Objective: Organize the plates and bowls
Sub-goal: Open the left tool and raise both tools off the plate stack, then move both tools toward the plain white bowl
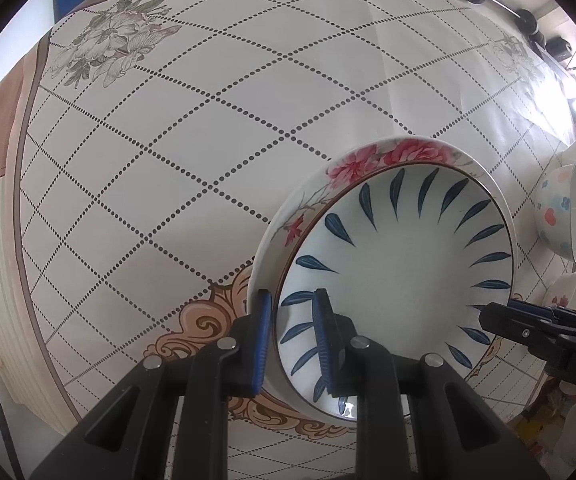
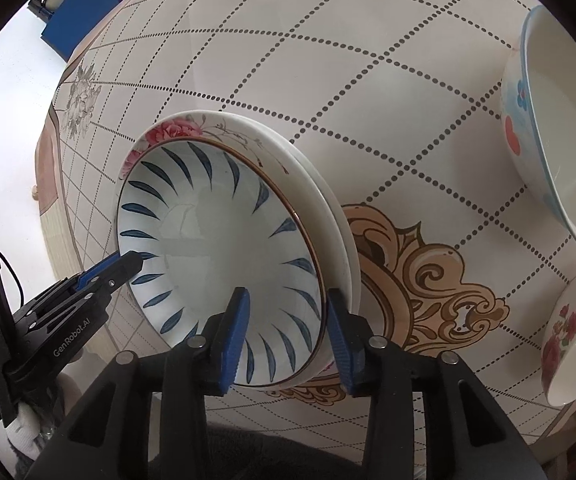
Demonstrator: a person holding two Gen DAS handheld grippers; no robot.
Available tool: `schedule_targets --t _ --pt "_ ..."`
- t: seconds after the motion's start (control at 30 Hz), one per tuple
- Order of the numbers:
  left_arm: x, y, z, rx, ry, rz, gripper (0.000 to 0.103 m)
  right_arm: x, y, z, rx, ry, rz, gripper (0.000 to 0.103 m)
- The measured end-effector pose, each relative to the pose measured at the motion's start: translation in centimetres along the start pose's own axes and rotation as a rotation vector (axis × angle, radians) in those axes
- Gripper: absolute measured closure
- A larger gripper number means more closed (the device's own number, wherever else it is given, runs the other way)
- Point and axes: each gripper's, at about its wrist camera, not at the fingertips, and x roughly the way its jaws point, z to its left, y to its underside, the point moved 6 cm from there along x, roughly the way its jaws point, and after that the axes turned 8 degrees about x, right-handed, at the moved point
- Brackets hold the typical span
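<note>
both tools pinch opposite rims of the stacked dishes: left tool [image 1: 293, 344] and right tool [image 2: 288, 336] straddle the blue-leaf bowl [image 1: 399, 264] nested in the floral plate [image 1: 391, 152] on the tabletop [image 1: 208, 120].

Both grippers are in at once here. The left gripper [image 1: 293, 344] has its blue pads straddling a rim, one finger inside and one outside, clamped on it. The right gripper [image 2: 288, 336] comes from the opposite side doing the same, its pads a bit wider apart.
</note>
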Motion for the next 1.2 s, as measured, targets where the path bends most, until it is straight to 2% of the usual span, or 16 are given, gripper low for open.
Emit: schedule_targets --t 0.13,0.27,0.33,0.4,0.43,0.47,0.5,0.53,0.63,0.87,1.2 --pt "-0.9 0.0 0.3 -0.016 -0.011 -0.018 0.084 -1.1 0.0 0.4 -0.007 0.004 -0.024 0.049" --pt "-2.2 0.2 0.6 -0.025 -0.027 -0.051 0.081 -2.2 0.4 0.9 -0.049 0.08 -0.072 0.037" --pt "-3.1 0.4 0.7 -0.036 -0.04 -0.075 0.069 -2.8 0.8 1.1 -0.084 0.139 -0.107 0.033" --pt "-4.0 0.6 1.0 -0.063 -0.036 -0.113 0.062 -3.3 1.5 1.5 -0.123 0.201 -0.148 0.022" --pt "-4.4 0.8 1.2 -0.077 -0.039 -0.124 0.054 -3.5 1.9 1.7 -0.137 0.222 -0.163 0.013" --pt "-4.8 0.9 1.3 -0.087 -0.042 -0.136 0.046 -3.6 2.3 1.9 -0.148 0.244 -0.174 0.009" --pt "-5.3 1.0 1.4 -0.096 -0.045 -0.15 0.029 -3.8 2.8 2.0 -0.159 0.261 -0.183 0.009" --pt "-5.7 1.3 1.4 -0.099 -0.054 -0.163 0.019 -3.9 3.3 2.2 -0.168 0.267 -0.194 0.009" --pt "-6.8 2.2 0.9 -0.088 -0.082 -0.205 0.019 -4.9 4.8 2.7 -0.186 0.284 -0.239 0.009" --pt "-10.0 4.7 -1.1 -0.038 -0.068 -0.258 0.019 -9.0 8.1 3.4 -0.196 0.295 -0.377 0.009" --pt "-15.1 9.0 -4.2 -0.007 -0.105 -0.358 0.019 -14.4 13.6 3.8 -0.23 0.254 -0.495 0.009"
